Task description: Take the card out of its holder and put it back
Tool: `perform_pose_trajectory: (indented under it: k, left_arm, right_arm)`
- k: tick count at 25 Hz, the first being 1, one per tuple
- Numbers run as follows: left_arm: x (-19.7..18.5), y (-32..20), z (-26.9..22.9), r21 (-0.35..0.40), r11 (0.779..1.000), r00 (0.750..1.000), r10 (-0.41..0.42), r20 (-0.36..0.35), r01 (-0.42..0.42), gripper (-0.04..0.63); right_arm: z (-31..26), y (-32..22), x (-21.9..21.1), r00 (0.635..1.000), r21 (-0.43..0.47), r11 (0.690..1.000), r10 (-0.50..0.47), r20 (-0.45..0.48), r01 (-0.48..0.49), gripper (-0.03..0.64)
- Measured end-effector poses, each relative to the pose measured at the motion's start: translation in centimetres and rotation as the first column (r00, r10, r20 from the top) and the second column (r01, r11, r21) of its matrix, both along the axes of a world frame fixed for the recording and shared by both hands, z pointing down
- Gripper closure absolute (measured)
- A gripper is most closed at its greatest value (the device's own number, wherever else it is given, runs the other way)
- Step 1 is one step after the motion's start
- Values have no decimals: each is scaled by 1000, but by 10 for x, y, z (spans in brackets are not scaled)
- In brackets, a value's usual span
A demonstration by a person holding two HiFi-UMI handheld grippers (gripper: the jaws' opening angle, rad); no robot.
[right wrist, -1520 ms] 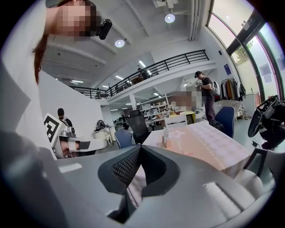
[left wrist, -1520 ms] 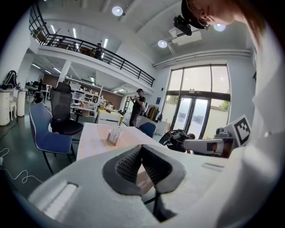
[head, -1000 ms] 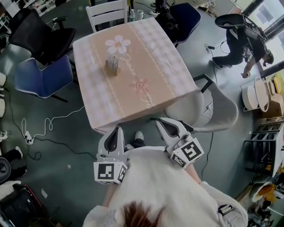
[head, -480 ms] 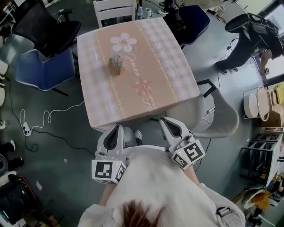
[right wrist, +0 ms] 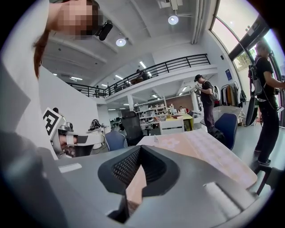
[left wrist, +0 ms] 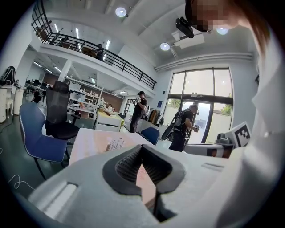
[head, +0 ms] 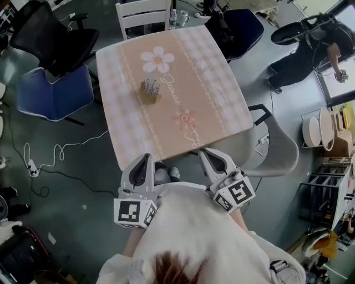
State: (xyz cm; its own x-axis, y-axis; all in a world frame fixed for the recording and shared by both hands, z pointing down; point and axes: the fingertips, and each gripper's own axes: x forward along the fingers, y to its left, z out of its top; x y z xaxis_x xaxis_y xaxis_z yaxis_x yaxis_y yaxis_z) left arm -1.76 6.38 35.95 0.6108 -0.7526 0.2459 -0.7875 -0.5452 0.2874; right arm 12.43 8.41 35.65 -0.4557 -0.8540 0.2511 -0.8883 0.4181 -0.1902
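A small wooden card holder point(head: 150, 91) with white cards standing upright in it sits on the pink checked table point(head: 211, 83), left of centre below a daisy print. Both grippers are held close to the person's chest at the table's near edge, far from the holder. My left gripper point(head: 147, 158) is shut with nothing in it, and in the left gripper view the holder point(left wrist: 114, 144) shows beyond the gripper point(left wrist: 141, 147). My right gripper point(head: 206, 153) is shut and empty too. In the right gripper view the gripper point(right wrist: 140, 148) points along the table point(right wrist: 200, 147).
A white slatted chair point(head: 143, 14) stands at the table's far side, a black office chair point(head: 50, 39) and a blue chair point(head: 52, 94) at its left, a grey chair point(head: 274, 144) at its right. A cable point(head: 61, 151) lies on the floor. A person point(head: 310, 47) bends at upper right.
The head view has shifted, so the table and holder sit slightly lower and further right. Both grippers stay shut at the chest. The person at upper right has moved.
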Motion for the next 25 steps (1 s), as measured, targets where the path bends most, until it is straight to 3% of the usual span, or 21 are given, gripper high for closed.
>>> perform_pose_trajectory:
  k: [8, 13, 25]
  left_arm:
    - [-16, -49, -13, 11, 1000, 999, 11, -54, -10, 595]
    - [-28, -65, -3, 17, 999, 999, 44, 7, -45, 595]
    - [-56, -82, -1, -17, 999, 998, -51, -37, 50, 595]
  right_arm:
    - [-6, -36, -19, 999, -1, 999, 35, 4, -35, 618]
    - [-5, -55, -25, 997, 1, 997, 72, 40, -72, 618]
    - [6, -76, -55, 999, -40, 999, -7, 52, 9, 618]
